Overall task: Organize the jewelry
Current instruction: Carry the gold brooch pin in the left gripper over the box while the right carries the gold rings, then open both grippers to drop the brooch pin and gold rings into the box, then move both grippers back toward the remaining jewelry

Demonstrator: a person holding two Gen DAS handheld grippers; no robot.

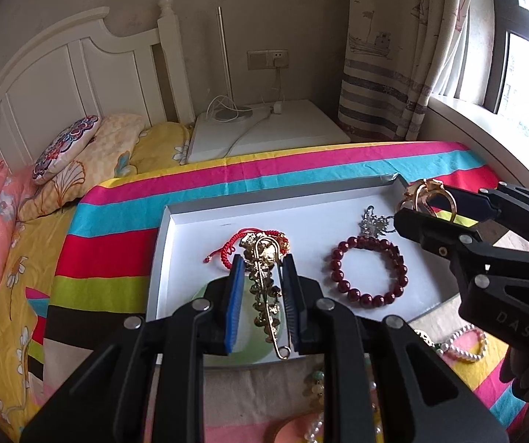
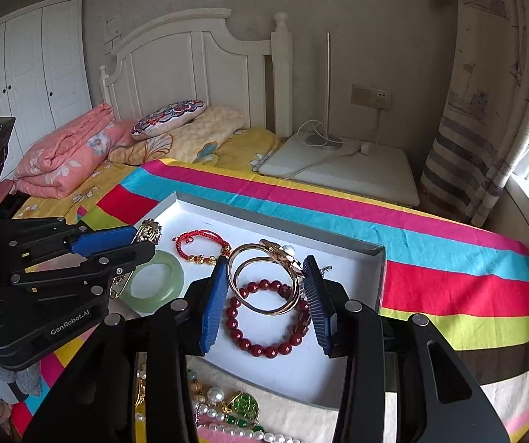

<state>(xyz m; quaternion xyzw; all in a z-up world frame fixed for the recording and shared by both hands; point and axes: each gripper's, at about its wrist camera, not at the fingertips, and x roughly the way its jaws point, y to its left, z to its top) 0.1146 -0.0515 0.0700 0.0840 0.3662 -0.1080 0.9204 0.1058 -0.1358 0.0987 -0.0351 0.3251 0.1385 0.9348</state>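
A white shallow tray [image 1: 198, 217] [image 2: 342, 243] lies on the striped bedspread. In it are a red cord bracelet [image 1: 227, 249] [image 2: 198, 238], a dark red bead bracelet [image 1: 369, 271] [image 2: 264, 317], a silver brooch [image 1: 373, 223] and a pale green jade bangle [image 2: 154, 282]. My left gripper [image 1: 262, 267] [image 2: 142, 241] is shut on a long gold brooch pin [image 1: 268, 295] and holds it over the tray's left part. My right gripper [image 2: 264, 273] [image 1: 417, 205] is shut on a gold double bangle [image 2: 264, 280] [image 1: 425, 193] above the red beads.
Loose pearl strands and green bead pieces [image 2: 227, 409] [image 1: 463, 343] lie on the bedspread in front of the tray. Pillows and a folded pink quilt [image 2: 69, 151] lie at the bed's head. A white nightstand [image 1: 264, 129] with a lamp stands behind.
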